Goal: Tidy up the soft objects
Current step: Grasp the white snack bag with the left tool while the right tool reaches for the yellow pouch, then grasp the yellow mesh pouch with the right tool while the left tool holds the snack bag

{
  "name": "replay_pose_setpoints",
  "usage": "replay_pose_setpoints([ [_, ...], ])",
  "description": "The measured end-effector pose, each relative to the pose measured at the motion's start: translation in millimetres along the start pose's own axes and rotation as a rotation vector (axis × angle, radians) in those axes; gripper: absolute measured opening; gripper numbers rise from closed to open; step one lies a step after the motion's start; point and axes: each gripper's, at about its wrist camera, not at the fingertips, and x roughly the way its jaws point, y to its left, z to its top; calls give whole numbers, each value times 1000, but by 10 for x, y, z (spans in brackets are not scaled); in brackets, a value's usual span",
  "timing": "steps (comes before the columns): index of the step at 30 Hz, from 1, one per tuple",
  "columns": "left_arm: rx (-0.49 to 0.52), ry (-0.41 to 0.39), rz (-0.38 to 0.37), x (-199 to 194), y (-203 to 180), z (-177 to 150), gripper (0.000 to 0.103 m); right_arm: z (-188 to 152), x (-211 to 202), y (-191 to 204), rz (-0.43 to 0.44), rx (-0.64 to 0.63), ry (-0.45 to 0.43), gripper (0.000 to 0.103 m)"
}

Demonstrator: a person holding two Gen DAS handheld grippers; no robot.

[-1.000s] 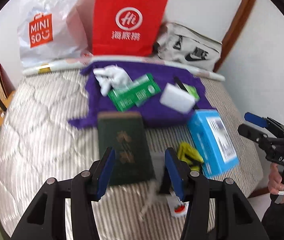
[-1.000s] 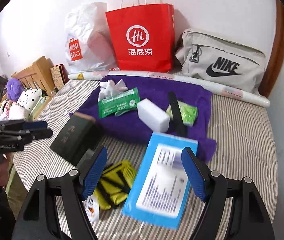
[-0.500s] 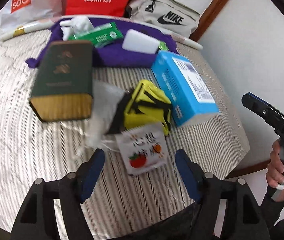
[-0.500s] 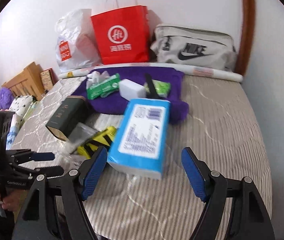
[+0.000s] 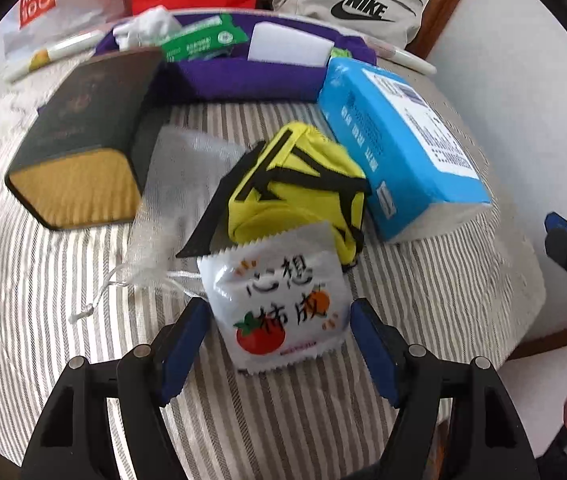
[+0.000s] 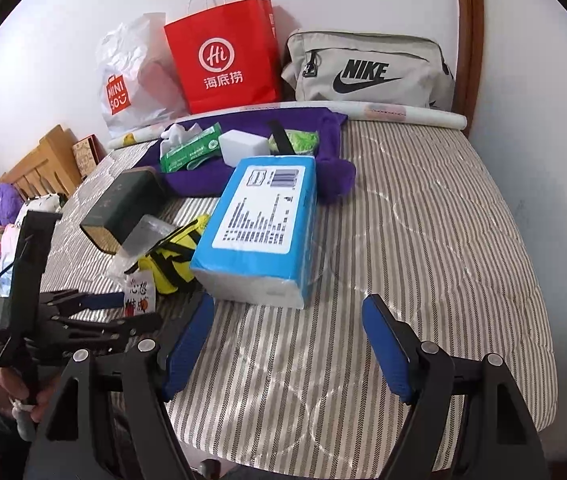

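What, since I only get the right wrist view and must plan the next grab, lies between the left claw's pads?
Observer: A white packet with a tomato print lies between the left claw pads; neither pad touches it.
Operator: Anything overlapping it?
Observer: Its top edge lies against the yellow pouch.
Operator: What's beside it?
Observer: A clear mesh pouch on the dark green box side, its drawstring trailing onto the striped bedding.
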Motion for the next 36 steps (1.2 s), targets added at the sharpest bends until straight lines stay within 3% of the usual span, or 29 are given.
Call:
replay_pose_setpoints([
  [2, 1, -11, 17, 14, -28, 11, 71, -37, 11, 7, 11, 3, 5, 76],
  [5, -34, -36, 15, 7, 10, 8, 52, -102, 34, 38, 26, 8, 21, 76],
  [8, -51, -48, -45, -98, 81, -25, 51, -161, 25, 95, 29, -7, 25, 76],
  [16, -76, -104, -44, -485, 318, -132, 51, -228, -14, 244, 50, -21, 28, 76],
  [26, -174, -125, 60, -635, 868, -249, 51, -179, 265, 759, 124, -120, 8, 76],
  [32, -213, -134, 46, -649, 1090, -275, 51, -95, 516, 1071, 142, -206, -1, 70],
  [36, -206, -129, 28, -624, 1151, -272, 51, -27, 697, 1212, 144, -240, 2, 57],
])
